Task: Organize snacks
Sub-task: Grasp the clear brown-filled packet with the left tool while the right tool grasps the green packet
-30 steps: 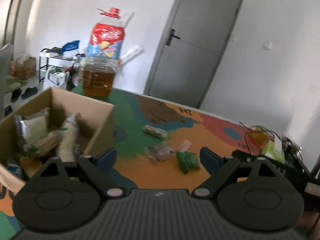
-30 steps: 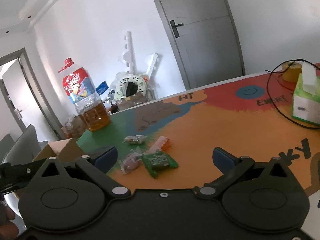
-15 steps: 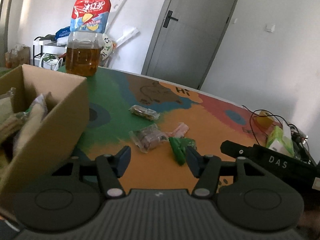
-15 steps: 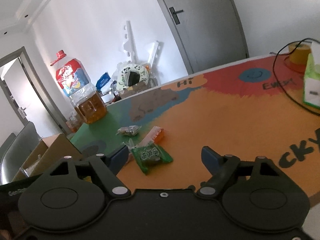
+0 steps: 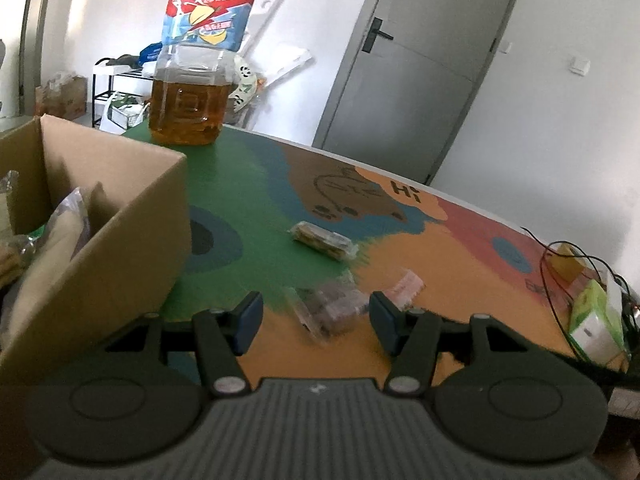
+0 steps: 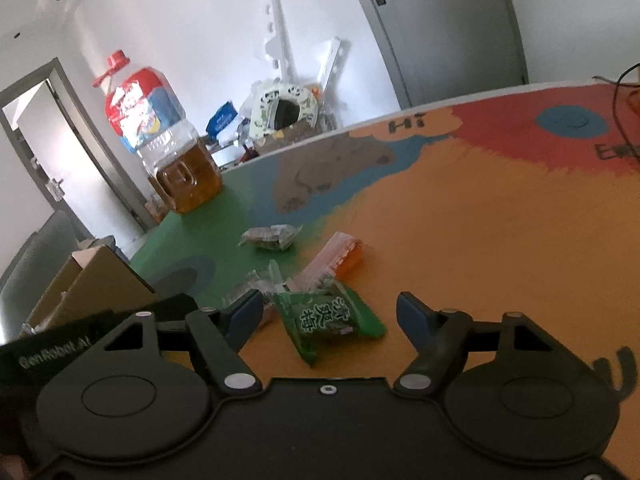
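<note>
Several snack packets lie on the colourful table mat. My left gripper (image 5: pixel 316 316) is low over a clear packet of brown snacks (image 5: pixel 328 310), which sits between the half-closed jaws with gaps on both sides. My right gripper (image 6: pixel 330 314) straddles a green packet (image 6: pixel 328 316); its jaws are closing and the pads stand apart from the packet. A pink-orange packet (image 6: pixel 340 254) and a wrapped snack bar (image 6: pixel 270 237) lie farther out. The same snack bar (image 5: pixel 322 238) shows in the left wrist view.
An open cardboard box (image 5: pixel 120 220) holding snack bags stands at the left. Behind it is a large bottle of amber drink (image 5: pixel 192 80). A green tissue box (image 5: pixel 596 320) and black cables sit at the right. The left gripper's black body (image 6: pixel 60 348) is close beside my right gripper.
Both grippers moved forward and down toward the loose packets, and both sets of jaws narrowed. The left one left the box side and now frames the clear packet.
</note>
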Demonstrator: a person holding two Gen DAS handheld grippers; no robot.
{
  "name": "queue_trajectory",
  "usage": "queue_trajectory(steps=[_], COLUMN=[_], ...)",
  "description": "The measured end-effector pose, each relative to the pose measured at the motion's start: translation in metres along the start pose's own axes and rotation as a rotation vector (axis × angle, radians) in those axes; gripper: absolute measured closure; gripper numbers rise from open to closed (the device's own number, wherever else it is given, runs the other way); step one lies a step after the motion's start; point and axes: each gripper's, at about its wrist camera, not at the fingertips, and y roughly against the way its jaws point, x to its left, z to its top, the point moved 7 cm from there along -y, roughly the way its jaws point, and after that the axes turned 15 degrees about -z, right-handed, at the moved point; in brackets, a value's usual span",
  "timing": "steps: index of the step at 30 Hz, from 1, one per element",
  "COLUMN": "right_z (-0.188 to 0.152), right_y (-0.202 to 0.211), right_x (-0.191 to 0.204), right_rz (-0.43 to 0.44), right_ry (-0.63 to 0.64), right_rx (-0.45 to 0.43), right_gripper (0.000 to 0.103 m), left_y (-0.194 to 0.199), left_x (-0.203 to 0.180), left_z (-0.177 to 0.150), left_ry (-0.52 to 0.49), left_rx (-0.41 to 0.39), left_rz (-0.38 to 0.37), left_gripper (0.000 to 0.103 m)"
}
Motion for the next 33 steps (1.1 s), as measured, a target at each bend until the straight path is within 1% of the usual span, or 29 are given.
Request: queue_trajectory(steps=[1, 3, 5, 6, 8, 12, 14, 17, 20, 23, 27, 28, 29, 30, 31, 32, 33], right_z=[-0.001, -0.004, -0.005, -0.005, -0.005, -0.002, 0.002, 0.005, 0.006, 0.008, 0.007, 0.007, 0.007, 0.007, 0.006, 0.007, 0.007], right_y=[-0.004, -0.009, -0.013, -0.013, -0.012, -0.006, -0.001, -0.001, -0.002, -0.004, -0.006, -0.007, -0.007, -0.007, -0.007, -0.006, -0.005], right_x=[0.002, 0.003, 0.003, 0.002, 0.001, -0.007, -0.014, -0.025, -0.035, -0.044, -0.046, -0.046, -0.045, -0.044, -0.044, -0.043, -0.043], right_rz=[0.003, 0.0, -0.002, -0.005, 0.016, 0.036, 0.04, 0.02, -0.019, -0.025, -0.038, -0.037, -0.036, -0.035, -0.034, -0.033, -0.032], right_ry=[0.01, 0.026, 0.037, 0.048, 0.036, 0.0, -0.032, -0.073, -0.104, -0.138, -0.143, -0.142, -0.14, -0.138, -0.136, -0.134, -0.132], right_rx=[0.006, 0.012, 0.008, 0.002, 0.006, -0.008, -0.025, -0.036, -0.041, -0.04, -0.037, -0.036, -0.035, -0.035, -0.037, -0.04, -0.042], right_gripper=[0.033, 0.04, 0.056, 0.059, 0.065, 0.066, 0.066, 0.066, 0.065, 0.065, 0.065, 0.065, 0.065, 0.065, 0.065, 0.065, 0.065], left_y=[-0.003, -0.008, -0.014, -0.017, -0.023, -0.03, -0.035, -0.044, -0.053, -0.061, -0.064, -0.064, -0.063, -0.062, -0.061, -0.06, -0.058], left_x=[0.001, 0.004, 0.005, 0.005, 0.005, -0.001, -0.007, -0.011, -0.011, -0.01, -0.013, -0.013, -0.013, -0.013, -0.012, -0.011, -0.01], left_z=[0.0, -0.001, -0.002, -0.002, -0.002, 0.001, 0.002, 0.0, -0.003, -0.009, -0.012, -0.012, -0.013, -0.013, -0.013, -0.013, -0.014], left_ry=[0.002, 0.002, 0.004, 0.006, 0.008, 0.011, 0.006, 0.003, 0.002, -0.002, -0.047, -0.057, -0.059, -0.05, -0.044, -0.043, -0.039], left_rx=[0.003, 0.014, 0.026, 0.03, 0.042, 0.049, 0.045, 0.057, 0.068, 0.089, 0.081, 0.083, 0.082, 0.081, 0.077, 0.076, 0.076], left_rz=[0.002, 0.009, 0.017, 0.021, 0.028, 0.036, 0.029, 0.037, 0.053, 0.067, 0.078, 0.078, 0.076, 0.065, 0.057, 0.049, 0.041], left_gripper=[0.045, 0.045, 0.045, 0.045, 0.045, 0.044, 0.041, 0.037, 0.037, 0.037, 0.037, 0.04, 0.047, 0.05, 0.057, 0.061, 0.062])
